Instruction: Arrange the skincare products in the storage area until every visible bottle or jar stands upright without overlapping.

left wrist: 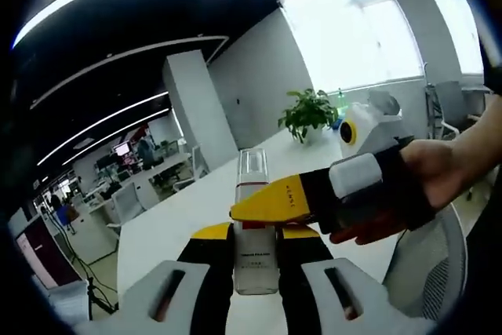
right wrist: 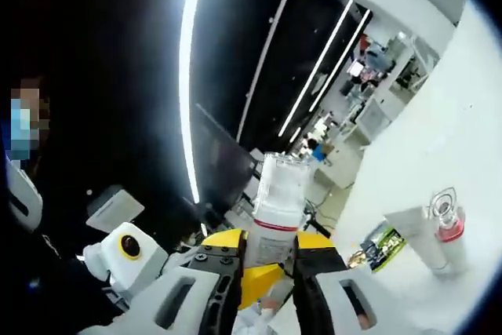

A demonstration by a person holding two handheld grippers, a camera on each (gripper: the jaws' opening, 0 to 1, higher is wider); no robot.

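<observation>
Left tongs (left wrist: 256, 272) clamped on a clear bottle (left wrist: 254, 225) low centre in the left gripper view, the right tongs (left wrist: 271, 208) pinching it from the right. Right gripper view: tongs (right wrist: 267, 272) gripping the bottle (right wrist: 276, 213); a capped tube (right wrist: 427, 233) on the white table (right wrist: 423, 154), lower right.

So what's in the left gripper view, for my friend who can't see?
A clear bottle stands clamped between the left hand-held gripper, while the right hand-held gripper grips its middle from the side. Behind it are a white table and a plant.
</observation>
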